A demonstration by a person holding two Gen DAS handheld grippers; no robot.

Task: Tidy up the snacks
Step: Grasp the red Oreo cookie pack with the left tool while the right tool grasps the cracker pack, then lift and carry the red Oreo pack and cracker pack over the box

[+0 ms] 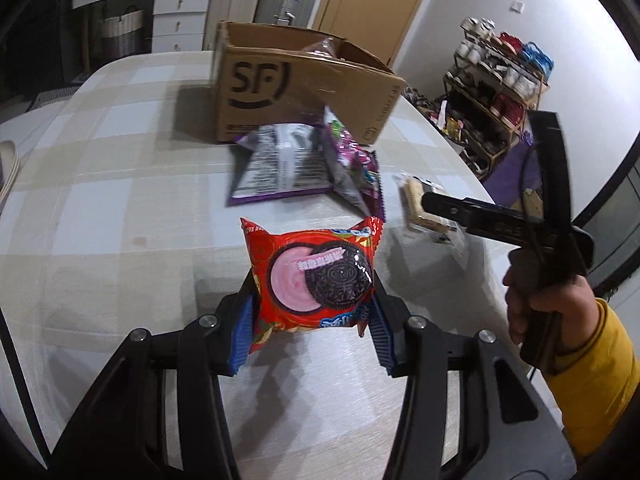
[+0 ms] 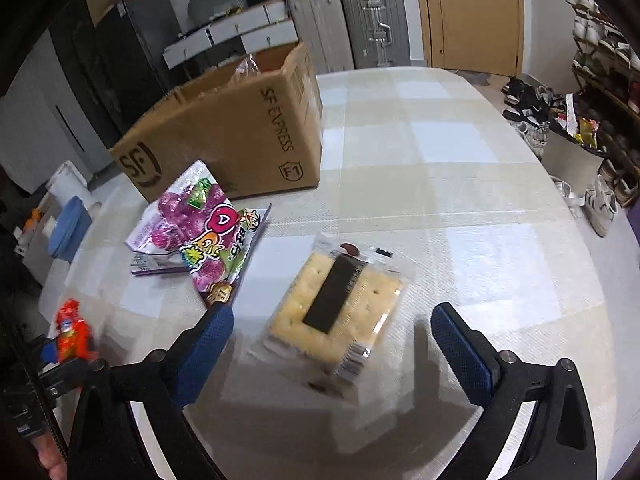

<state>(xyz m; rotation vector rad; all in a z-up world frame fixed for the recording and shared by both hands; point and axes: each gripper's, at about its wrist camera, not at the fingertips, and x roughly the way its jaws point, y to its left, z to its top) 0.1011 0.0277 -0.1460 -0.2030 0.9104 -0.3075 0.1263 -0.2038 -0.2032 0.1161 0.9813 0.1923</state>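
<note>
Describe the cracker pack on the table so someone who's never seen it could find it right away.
Start at the open cardboard box on the checked table. In front of it lie purple candy bags; the cracker pack lies flat just to their right, between the right gripper's open fingers. It's the only clear wrapper, showing pale square crackers under a dark label strip.

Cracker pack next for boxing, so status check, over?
Left gripper shut on Oreo pack. Right gripper open around cracker pack. Nothing blocking.

red Oreo pack (image 1: 316,276) | lifted in tongs | cracker pack (image 2: 336,308) flat, seemingly unopened
</note>
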